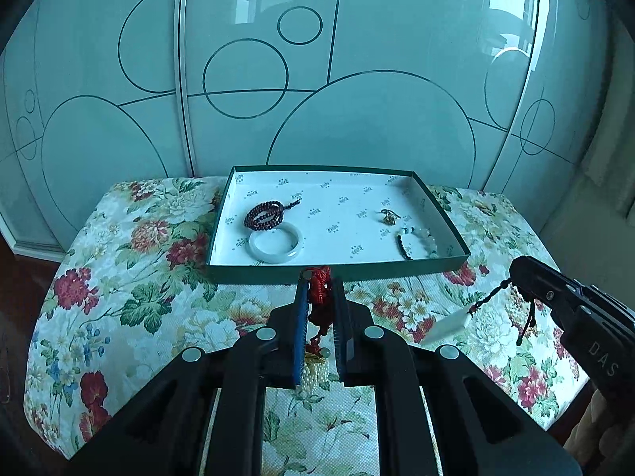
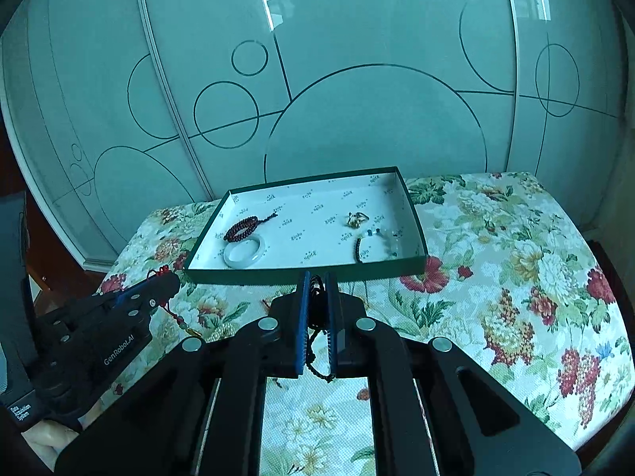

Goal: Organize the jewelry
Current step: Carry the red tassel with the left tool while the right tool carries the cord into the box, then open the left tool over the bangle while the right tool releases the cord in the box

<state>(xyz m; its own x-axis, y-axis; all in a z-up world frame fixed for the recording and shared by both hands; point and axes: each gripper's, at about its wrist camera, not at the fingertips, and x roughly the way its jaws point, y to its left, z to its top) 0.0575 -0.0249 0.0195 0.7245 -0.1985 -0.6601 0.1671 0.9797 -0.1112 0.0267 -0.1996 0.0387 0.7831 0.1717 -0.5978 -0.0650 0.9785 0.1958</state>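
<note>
My left gripper (image 1: 319, 283) is shut on a red knotted cord (image 1: 320, 297) whose pearl tassel (image 1: 315, 373) hangs below the jaws. My right gripper (image 2: 316, 277) is shut on a black braided cord (image 2: 316, 283); in the left wrist view its white pendant (image 1: 448, 327) dangles under the right gripper (image 1: 516, 273). Both hang just in front of a green tray (image 1: 337, 271) with white lining. In the tray lie a dark red bead bracelet (image 1: 264, 214), a pale jade bangle (image 1: 276, 244), a small gold piece (image 1: 389, 216) and a dark-and-pale bead bracelet (image 1: 416, 242).
The tray sits on a floral cloth (image 2: 516, 258) over a small table, near its far edge. Behind stand frosted glass wardrobe doors (image 1: 317, 79) with circle patterns. A hand (image 2: 43, 440) holds the left gripper (image 2: 158, 281) at the lower left.
</note>
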